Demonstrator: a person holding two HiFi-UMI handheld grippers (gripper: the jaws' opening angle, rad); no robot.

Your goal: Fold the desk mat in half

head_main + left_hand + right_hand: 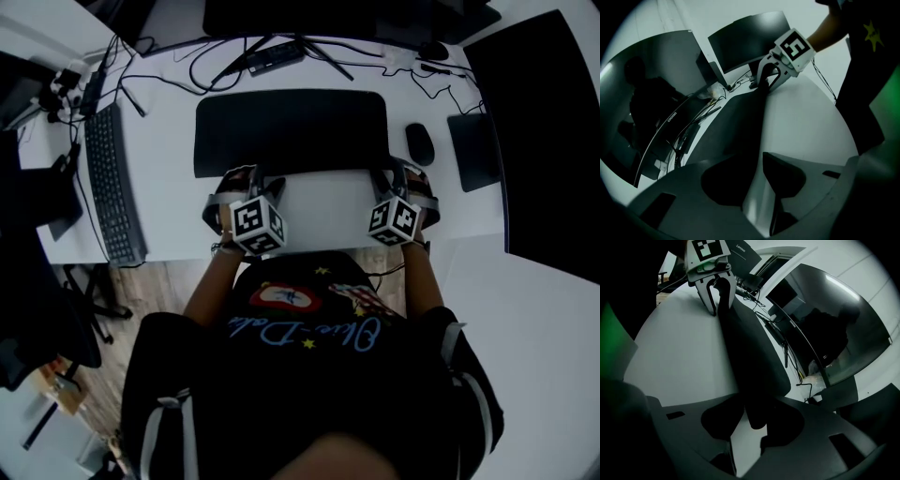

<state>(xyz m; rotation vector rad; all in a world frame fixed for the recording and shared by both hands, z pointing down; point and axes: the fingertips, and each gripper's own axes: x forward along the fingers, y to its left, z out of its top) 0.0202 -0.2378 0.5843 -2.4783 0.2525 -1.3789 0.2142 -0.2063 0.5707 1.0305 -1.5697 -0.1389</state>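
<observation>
Where the desk mat ends, both hand-held grippers straddle its near corners.

Black desk mat — white desk

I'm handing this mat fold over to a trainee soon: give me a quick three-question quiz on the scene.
1. True or false: the left gripper and the right gripper are both at the desk mat's near edge.
2. What lies on the desk just right of the mat? A) mouse B) mug C) stapler
3. Fill in: in the head view, the keyboard lies to the ____ of the mat.
Key: 1 true; 2 A; 3 left.
</observation>
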